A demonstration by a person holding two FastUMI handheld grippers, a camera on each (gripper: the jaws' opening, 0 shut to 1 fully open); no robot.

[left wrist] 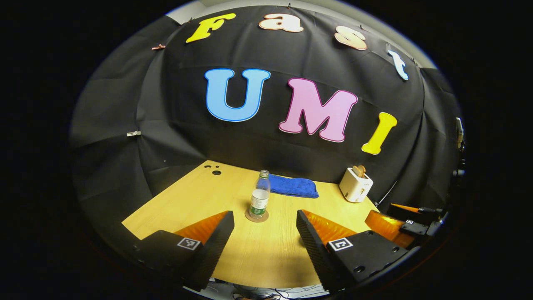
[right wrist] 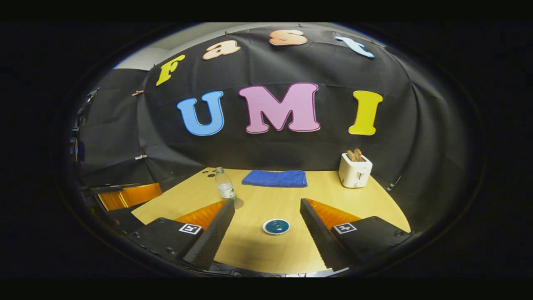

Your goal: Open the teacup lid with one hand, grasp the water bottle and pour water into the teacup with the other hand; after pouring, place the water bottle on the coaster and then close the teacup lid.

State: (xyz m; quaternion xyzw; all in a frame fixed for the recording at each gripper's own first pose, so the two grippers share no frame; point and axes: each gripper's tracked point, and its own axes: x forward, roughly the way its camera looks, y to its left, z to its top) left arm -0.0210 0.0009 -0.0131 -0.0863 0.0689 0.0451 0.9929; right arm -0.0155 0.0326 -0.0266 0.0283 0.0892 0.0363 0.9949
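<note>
Ahead, water bottle (left wrist: pixel 260 196) beyond wide left claw (left wrist: pixel 265 228), teacup (right wrist: pixel 276 226) between wide right claw (right wrist: pixel 266 220) fingers

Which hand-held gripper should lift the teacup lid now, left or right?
Right, probably. The right hand-held gripper is open with the lidded teacup between its fingers' line. The left hand-held gripper, also open, faces the water bottle on its coaster, suiting the pour.

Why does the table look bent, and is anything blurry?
Left gripper view: the fisheye lens curves the table; the bottle is sharp, with a faint shadow. Right gripper view: same bending, dimmer edges; the teacup and toaster look clear.
</note>
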